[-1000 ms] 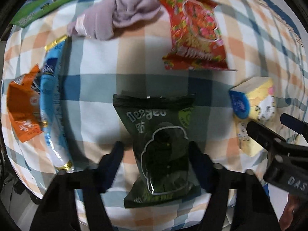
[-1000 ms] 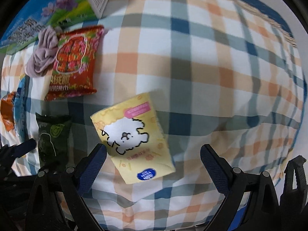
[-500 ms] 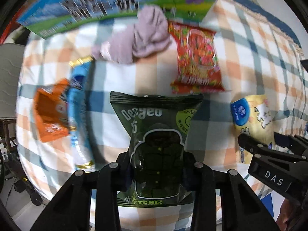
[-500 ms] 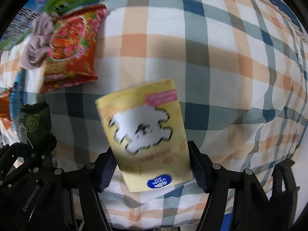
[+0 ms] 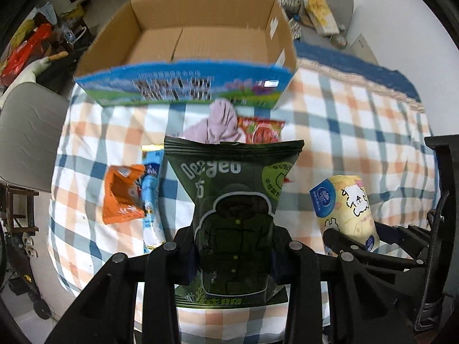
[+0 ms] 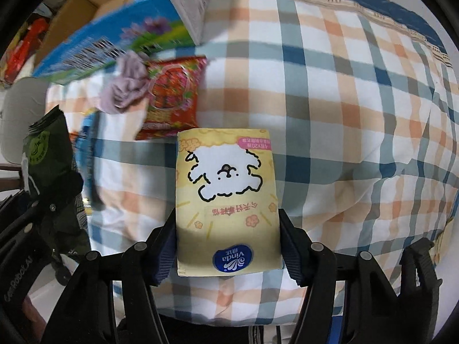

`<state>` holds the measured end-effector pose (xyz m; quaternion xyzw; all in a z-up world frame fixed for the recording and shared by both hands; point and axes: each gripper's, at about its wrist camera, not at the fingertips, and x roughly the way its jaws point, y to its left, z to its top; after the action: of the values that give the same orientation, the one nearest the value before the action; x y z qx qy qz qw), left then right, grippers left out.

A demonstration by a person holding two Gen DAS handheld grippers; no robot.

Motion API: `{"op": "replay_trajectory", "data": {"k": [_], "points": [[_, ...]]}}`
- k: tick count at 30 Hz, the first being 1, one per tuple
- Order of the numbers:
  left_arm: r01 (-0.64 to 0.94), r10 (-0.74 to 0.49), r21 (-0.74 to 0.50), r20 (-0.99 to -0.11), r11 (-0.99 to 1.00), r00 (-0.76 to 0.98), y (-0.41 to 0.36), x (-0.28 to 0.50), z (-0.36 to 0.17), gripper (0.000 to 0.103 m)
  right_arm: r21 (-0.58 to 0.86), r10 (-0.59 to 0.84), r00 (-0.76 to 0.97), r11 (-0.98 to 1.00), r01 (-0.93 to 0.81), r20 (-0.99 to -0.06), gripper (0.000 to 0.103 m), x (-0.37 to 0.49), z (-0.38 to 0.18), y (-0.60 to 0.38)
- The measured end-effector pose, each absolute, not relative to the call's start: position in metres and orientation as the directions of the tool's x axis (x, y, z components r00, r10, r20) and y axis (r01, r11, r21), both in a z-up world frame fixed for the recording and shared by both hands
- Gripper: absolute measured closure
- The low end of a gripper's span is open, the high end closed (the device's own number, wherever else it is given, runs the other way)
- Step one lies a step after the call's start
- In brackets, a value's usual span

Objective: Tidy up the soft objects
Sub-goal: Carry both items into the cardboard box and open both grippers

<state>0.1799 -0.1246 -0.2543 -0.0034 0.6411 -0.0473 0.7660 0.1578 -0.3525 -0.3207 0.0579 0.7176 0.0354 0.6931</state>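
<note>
Left claw (image 5: 233, 261) grips one green pouch (image 5: 233, 200); right claw (image 6: 228, 242) grips one tissue pack (image 6: 226, 197)

Lived-in home room, cluttered. My work surface (image 5: 358, 120) wears an orange, blue and white checked cloth. Open brown cardboard box with a blue printed front (image 5: 183, 54) sits at its far edge. Grey padded chair (image 5: 28, 132) to my left; bags and a red plastic pack (image 5: 25, 48) piled on the floor behind.

Glossy plastic green packet (image 5: 233, 215), corrugated cardboard box (image 5: 183, 40)
</note>
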Motion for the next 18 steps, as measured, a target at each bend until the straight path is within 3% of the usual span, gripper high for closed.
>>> {"op": "replay_trajectory", "data": {"k": [10, 18], "points": [[0.109, -0.15, -0.125, -0.953, 0.986, 0.263, -0.12, 0.22, -0.19, 0.07, 0.245, 0.241, 0.116, 0.969, 0.021, -0.964, 0.038, 0.17, -0.218, -0.33], [0.123, -0.173, -0.143, -0.94, 0.982, 0.292, -0.092, 0.301, -0.162, 0.07, 0.259, 0.25, 0.203, 0.966, 0.018, -0.947, 0.038, 0.232, -0.176, -0.296]]}}
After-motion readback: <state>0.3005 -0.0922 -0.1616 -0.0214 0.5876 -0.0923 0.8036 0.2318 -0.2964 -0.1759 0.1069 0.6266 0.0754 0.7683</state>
